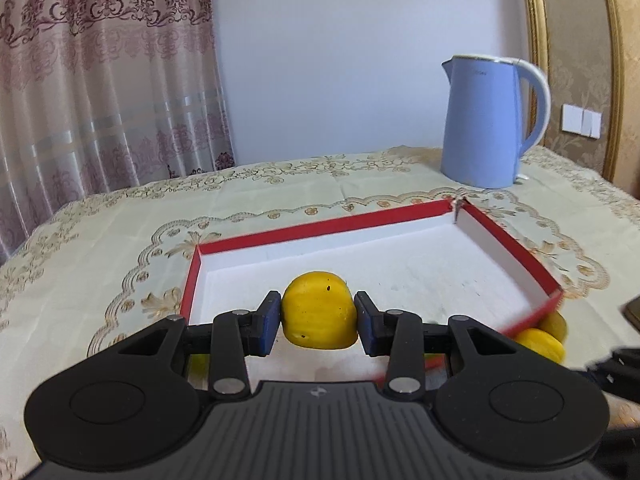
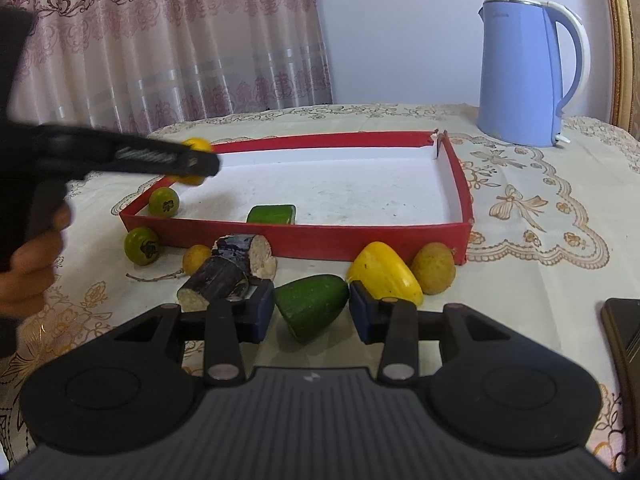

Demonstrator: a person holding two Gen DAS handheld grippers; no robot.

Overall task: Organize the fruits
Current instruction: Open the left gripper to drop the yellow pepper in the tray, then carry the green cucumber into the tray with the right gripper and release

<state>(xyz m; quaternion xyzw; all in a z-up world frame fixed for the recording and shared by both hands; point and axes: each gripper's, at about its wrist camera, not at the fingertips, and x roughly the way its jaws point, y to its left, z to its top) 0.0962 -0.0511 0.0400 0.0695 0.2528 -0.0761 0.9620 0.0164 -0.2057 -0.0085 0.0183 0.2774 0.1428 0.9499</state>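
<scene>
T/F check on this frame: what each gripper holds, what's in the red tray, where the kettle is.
1. The left gripper is shut on a yellow fruit piece. True.
2. The right gripper holds nothing. False: it grips a green fruit piece.
3. The red tray is empty. False: a green round fruit and a green block lie inside.
4. The blue kettle stands behind the tray. True.

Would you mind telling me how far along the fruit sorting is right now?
Done: a green round fruit and a green piece lie in the red tray. In hand: the left gripper carries a yellow piece over the tray; the right gripper is shut on a green wedge on the table. Left: a yellow pepper, the sugarcane and small round fruits outside.
</scene>
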